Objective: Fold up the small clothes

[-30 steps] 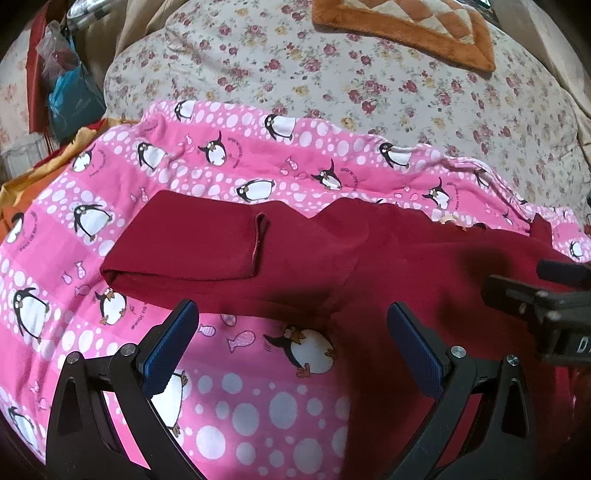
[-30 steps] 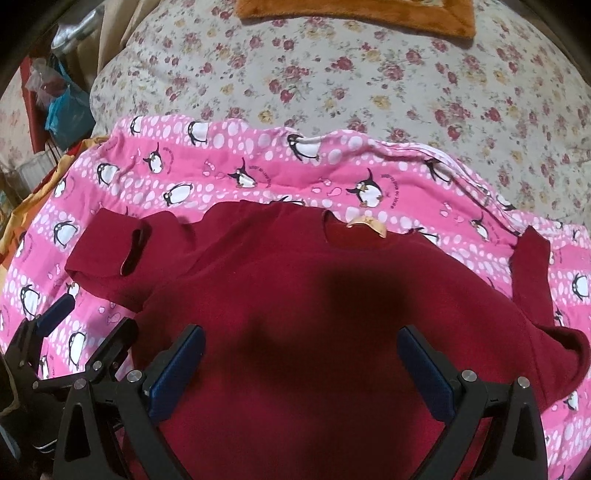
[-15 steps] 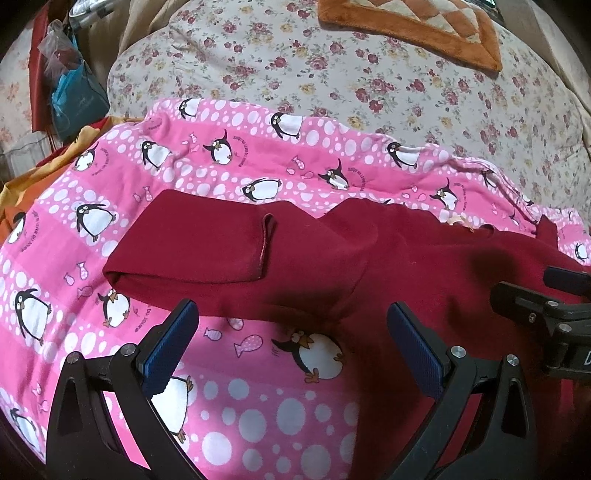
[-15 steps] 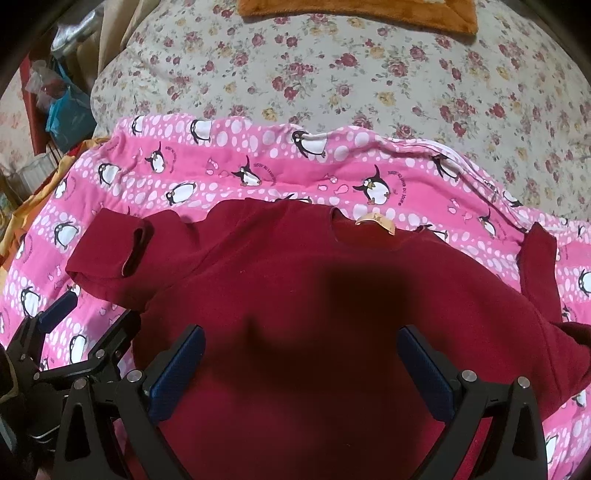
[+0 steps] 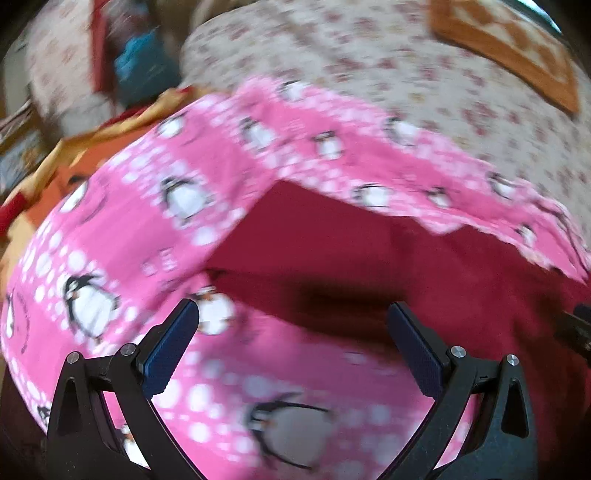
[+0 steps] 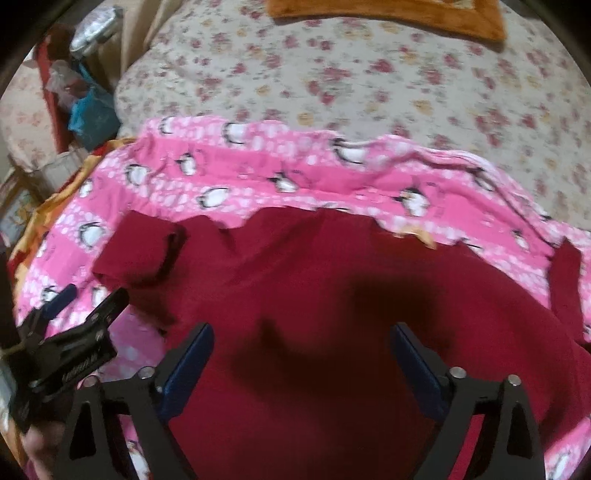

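A dark red T-shirt point(image 6: 332, 302) lies spread flat on a pink penguin-print blanket point(image 6: 258, 173), collar at the far side. Its left sleeve point(image 6: 140, 251) is folded over; the right sleeve point(image 6: 565, 288) lies at the right. My right gripper point(image 6: 301, 354) is open and empty, above the shirt's body. My left gripper point(image 5: 291, 336) is open and empty, just short of the left sleeve point(image 5: 314, 240); it also shows at the left of the right wrist view point(image 6: 77, 314). The left wrist view is blurred.
The blanket lies on a floral bedspread point(image 6: 369, 85). An orange patterned cushion point(image 6: 388, 14) sits at the far side. Bags and clutter point(image 6: 85, 107) stand at the far left, beside the bed. An orange-yellow cloth point(image 5: 85, 147) pokes out under the blanket's left edge.
My left gripper has swung quickly left and closer to the shirt's left sleeve, blurring its view. My right gripper has shifted slightly. Both stay open.
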`<state>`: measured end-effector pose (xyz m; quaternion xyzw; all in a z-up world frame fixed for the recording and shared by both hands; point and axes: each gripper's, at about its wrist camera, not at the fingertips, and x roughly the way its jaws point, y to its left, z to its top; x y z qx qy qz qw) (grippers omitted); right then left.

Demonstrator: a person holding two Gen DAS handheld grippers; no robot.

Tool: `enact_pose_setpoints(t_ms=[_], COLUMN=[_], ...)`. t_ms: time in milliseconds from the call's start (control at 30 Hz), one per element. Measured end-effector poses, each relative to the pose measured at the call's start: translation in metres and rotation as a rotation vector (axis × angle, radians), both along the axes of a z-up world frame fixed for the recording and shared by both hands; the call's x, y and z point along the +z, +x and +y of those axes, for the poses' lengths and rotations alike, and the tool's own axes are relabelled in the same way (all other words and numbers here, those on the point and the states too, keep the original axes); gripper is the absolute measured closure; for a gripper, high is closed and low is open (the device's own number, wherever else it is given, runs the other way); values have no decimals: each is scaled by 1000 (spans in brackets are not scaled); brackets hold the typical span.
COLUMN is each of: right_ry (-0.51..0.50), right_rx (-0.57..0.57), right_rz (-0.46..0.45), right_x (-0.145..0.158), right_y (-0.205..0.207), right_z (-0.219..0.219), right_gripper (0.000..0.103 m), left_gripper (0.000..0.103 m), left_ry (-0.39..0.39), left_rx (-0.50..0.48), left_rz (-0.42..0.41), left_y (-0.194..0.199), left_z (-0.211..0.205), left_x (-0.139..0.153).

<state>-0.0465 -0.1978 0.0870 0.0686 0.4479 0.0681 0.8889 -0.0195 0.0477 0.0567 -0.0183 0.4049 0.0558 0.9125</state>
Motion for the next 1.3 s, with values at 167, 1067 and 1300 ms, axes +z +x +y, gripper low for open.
enact_pose_setpoints(t_ms=[167,1067,1300], right_ry=[56,134,112], right_rx=[134,241,109], right_rz=[0,-46,-140], right_x=[0,2,54], right_y=[22,88,31], right_z=[41,92,-5], right_gripper=[31,98,99], left_gripper=[1,1,1], left_ry=[13,-111,-90], left_rx=[114,260,175], left_rz=[35,10,-16], left_y=[7,9,4], left_z=[27,62,34], left_x=[-7,-5,0])
